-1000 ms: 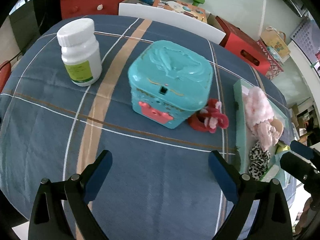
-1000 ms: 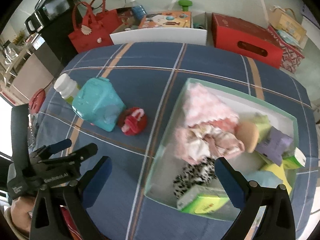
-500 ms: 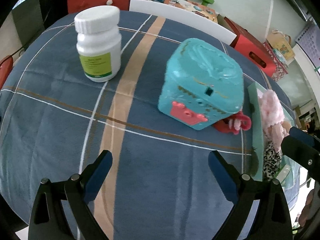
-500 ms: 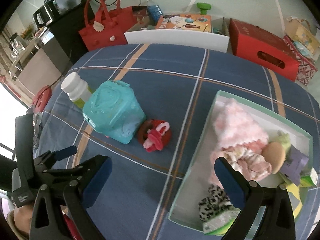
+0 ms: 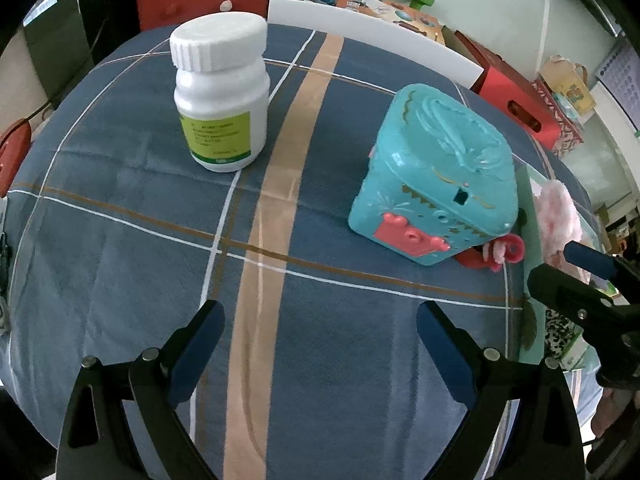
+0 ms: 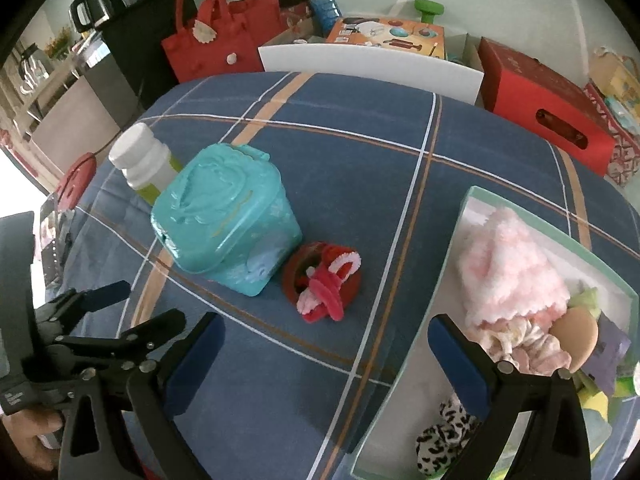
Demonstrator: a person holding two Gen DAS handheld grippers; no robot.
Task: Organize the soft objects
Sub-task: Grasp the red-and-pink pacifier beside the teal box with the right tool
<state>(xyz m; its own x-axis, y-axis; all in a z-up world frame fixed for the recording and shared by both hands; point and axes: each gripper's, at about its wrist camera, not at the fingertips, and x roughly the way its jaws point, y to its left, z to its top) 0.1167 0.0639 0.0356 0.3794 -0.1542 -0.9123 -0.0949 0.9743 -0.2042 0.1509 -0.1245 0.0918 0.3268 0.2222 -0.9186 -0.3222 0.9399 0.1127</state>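
Hovering low over the plaid tablecloth [image 5: 304,344]: left gripper [image 5: 320,344] and right gripper [image 6: 326,354], both spread wide, holding nothing.

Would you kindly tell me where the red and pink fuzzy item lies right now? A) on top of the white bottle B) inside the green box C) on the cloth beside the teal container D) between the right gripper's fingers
C: the red and pink fuzzy item lies on the blue cloth next to the teal container, outside the green box.

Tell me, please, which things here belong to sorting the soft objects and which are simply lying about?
Job: red-and-pink fuzzy toy, green tray holding a pink fluffy cloth and leopard-print fabric.

Lying about: white pill bottle, teal plastic box, red bag.
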